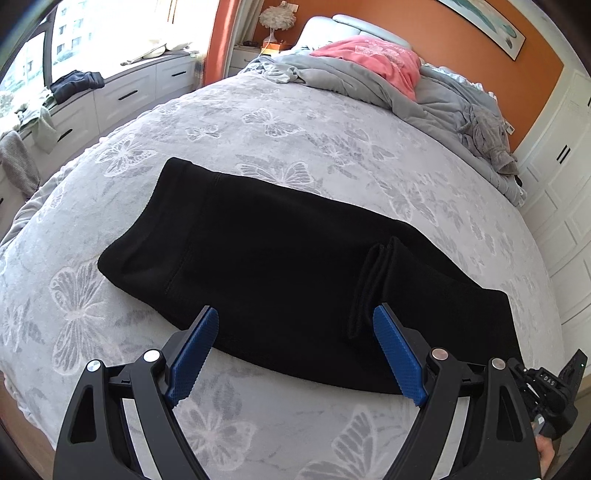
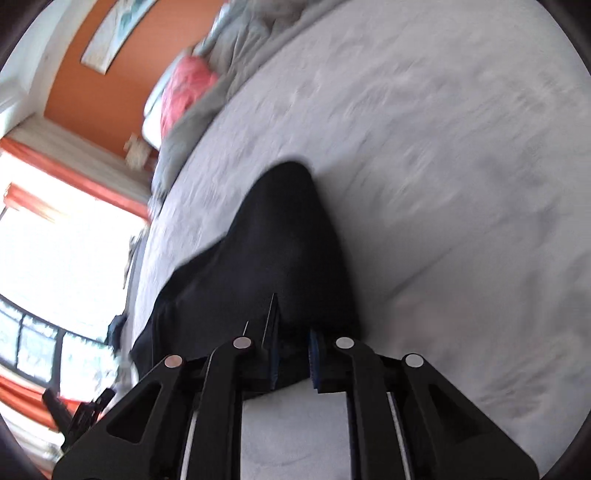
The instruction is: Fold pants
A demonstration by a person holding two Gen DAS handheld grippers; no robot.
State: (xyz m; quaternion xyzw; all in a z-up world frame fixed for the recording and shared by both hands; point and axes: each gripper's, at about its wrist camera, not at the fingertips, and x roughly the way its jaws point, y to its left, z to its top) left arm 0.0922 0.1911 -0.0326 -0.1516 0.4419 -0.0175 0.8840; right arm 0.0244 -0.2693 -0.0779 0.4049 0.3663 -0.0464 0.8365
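Black pants (image 1: 258,251) lie folded in a long band across the grey butterfly-print bed (image 1: 295,122). One end is doubled back, with a folded edge (image 1: 369,280) near the right. My left gripper (image 1: 295,325) is open and empty, hovering over the near edge of the pants. In the blurred, tilted right wrist view, my right gripper (image 2: 293,354) is shut on the near end of the pants (image 2: 280,251), which drape away from it onto the bed (image 2: 443,184). Part of the right gripper (image 1: 554,391) shows at the lower right of the left wrist view.
A crumpled grey duvet (image 1: 424,96) and a pink garment (image 1: 376,55) lie at the head of the bed. A white window bench with drawers (image 1: 122,92) holds loose clothes at left. White wardrobe doors (image 1: 565,192) stand at right. A nightstand with a lamp (image 1: 273,22) is behind.
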